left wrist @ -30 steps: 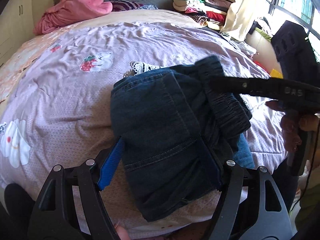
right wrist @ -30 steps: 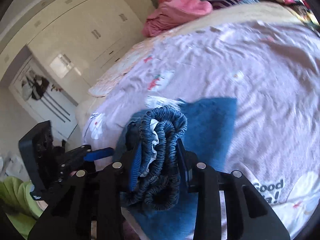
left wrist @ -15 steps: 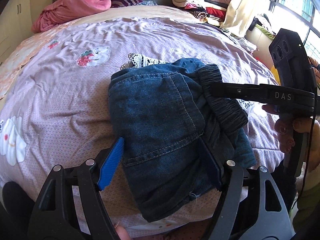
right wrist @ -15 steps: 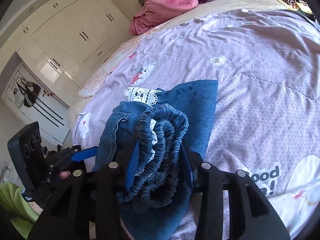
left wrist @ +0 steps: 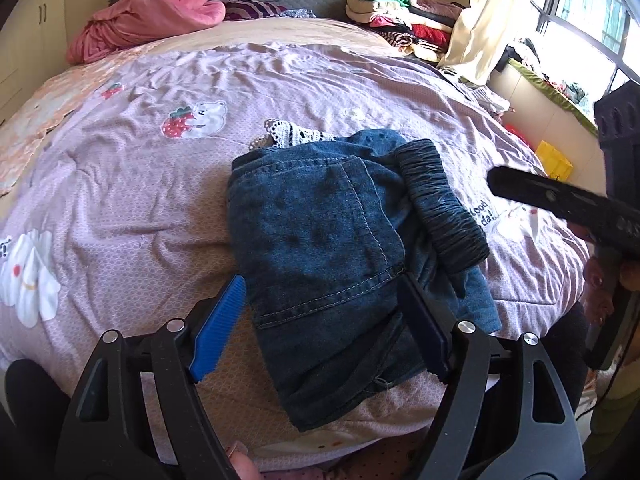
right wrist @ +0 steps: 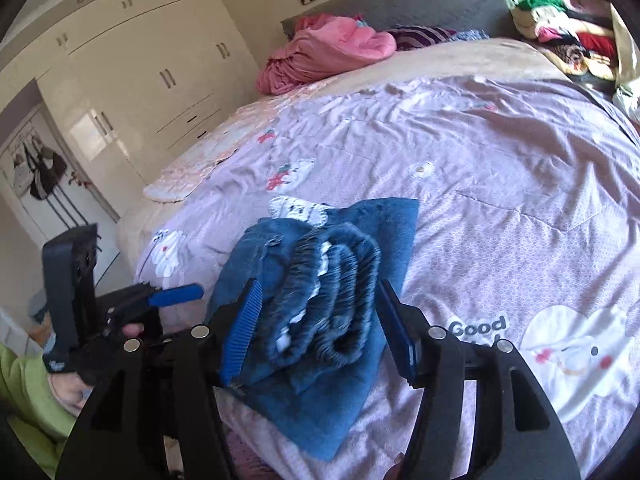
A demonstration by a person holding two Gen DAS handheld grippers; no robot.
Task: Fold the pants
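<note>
Now the dark blue denim pants (left wrist: 320, 256), folded into a thick bundle, lie on the lilac cartoon-print bed cover (left wrist: 132, 184) near the bed's closest edge, with their gathered elastic waistband (left wrist: 440, 208) bunched at the bundle's 2 o'clock side in the left wrist view. A strip of white lace fabric (left wrist: 292, 134) peeks out from under the bundle at 12 o'clock.

The left claw (left wrist: 320, 316) stands wide, and its jaws are opening; its blue ribbed pads (left wrist: 218, 324) straddle the bundle's near corner, the left pad clear of the cloth, while the right pad lies against the denim without any visible squeeze. The right claw (right wrist: 320, 328) is also opening, with the waistband roll sitting between its pads, which no longer press it. In the left wrist view it reaches in from 3 o'clock, apart from the waistband.

A crumpled pink blanket (left wrist: 148, 20) sits at 11 o'clock by the headboard, and a stack of folded clothes (left wrist: 400, 20) at 1 o'clock.
</note>
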